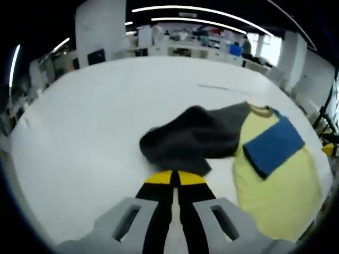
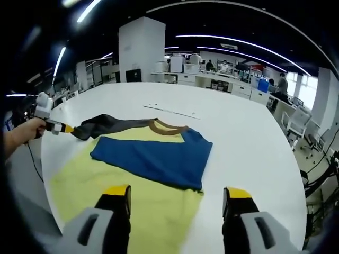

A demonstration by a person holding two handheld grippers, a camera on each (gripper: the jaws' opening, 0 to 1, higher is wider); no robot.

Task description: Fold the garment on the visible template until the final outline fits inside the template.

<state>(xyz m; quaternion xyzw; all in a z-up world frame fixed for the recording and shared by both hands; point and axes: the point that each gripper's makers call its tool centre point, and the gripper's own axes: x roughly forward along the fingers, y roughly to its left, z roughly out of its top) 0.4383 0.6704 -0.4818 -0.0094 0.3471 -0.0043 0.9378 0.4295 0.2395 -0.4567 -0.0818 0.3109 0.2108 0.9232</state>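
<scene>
The garment (image 2: 143, 174) is a yellow tee w/ a brown collar, one blue sleeve (image 2: 153, 159) folded flat across the chest and one dark grey sleeve (image 1: 185, 140). In the right gripper view it lies just ahead of the jaws, long axis running from the hem between them up to the collar at the far end. No print or label can be read on it (fabric looks plain).

The grey sleeve bunches right at the tips of the left gripper (image 1: 175, 179), whose yellow-tipped jaws are pressed together on its edge; the yellow body lies to their right. From the right gripper view that gripper sits far left, a hand (image 2: 21, 135) holding it, sleeve pulled out sideways.

The right gripper (image 2: 177, 198) has its jaws spread wide, nothing between them but shirt below.

All rests on a big white table (image 2: 249, 137). Beyond: open-plan office w/ white column (image 2: 140, 50), desks, ceiling strip lights.
</scene>
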